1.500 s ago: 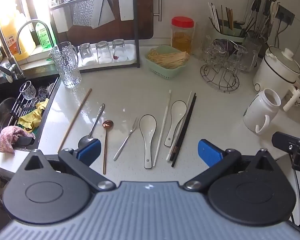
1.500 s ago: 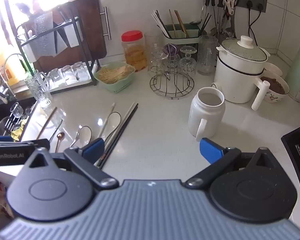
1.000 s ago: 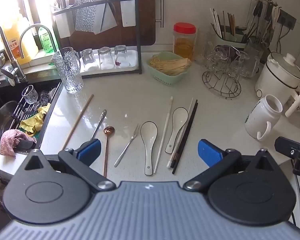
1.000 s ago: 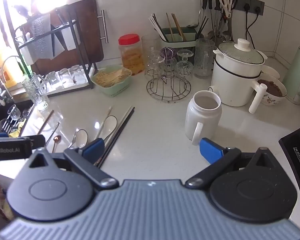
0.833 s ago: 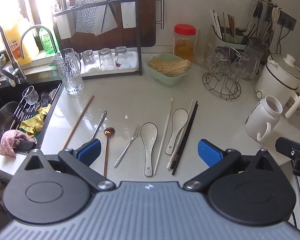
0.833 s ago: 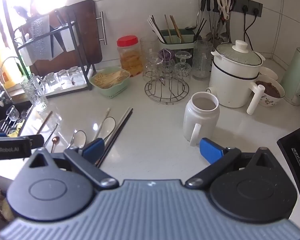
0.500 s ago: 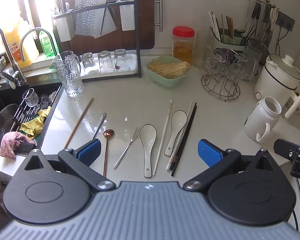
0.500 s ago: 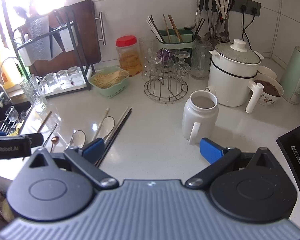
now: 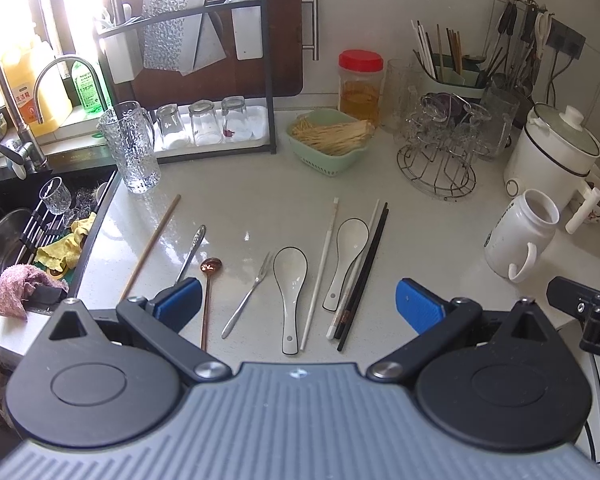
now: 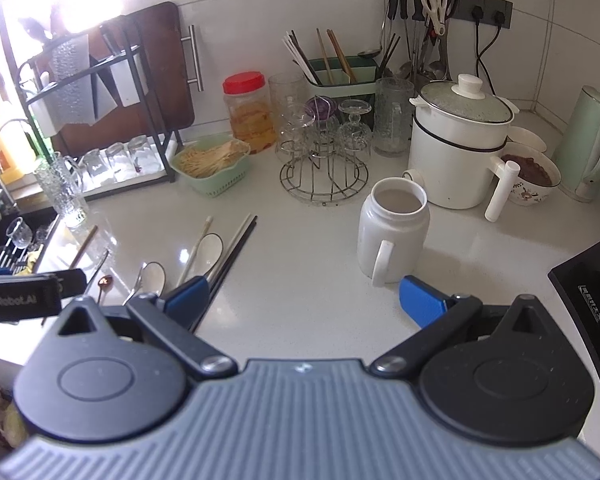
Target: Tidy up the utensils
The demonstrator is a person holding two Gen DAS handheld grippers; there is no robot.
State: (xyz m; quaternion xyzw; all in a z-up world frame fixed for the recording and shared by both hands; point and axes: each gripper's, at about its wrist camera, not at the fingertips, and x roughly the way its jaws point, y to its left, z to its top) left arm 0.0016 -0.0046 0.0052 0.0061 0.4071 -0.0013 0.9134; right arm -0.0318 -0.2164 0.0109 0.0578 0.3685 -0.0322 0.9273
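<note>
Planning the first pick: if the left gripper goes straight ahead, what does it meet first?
Probably the white spoon, lying centred between the open left gripper fingers on the counter; depth is unclear.

Left gripper (image 9: 298, 306) and right gripper (image 10: 304, 298): grey ribbed body, two black round housings, black linkage arms with silver screws, blue finger pads (image 9: 418, 306). Side marking reads "GenRobot.AI".

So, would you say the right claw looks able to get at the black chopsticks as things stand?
Probably yes. The right claw is open and empty, and the black chopsticks lie flat on the counter just ahead of its left finger, nothing on top. A white chopstick alongside could get caught too.
</note>
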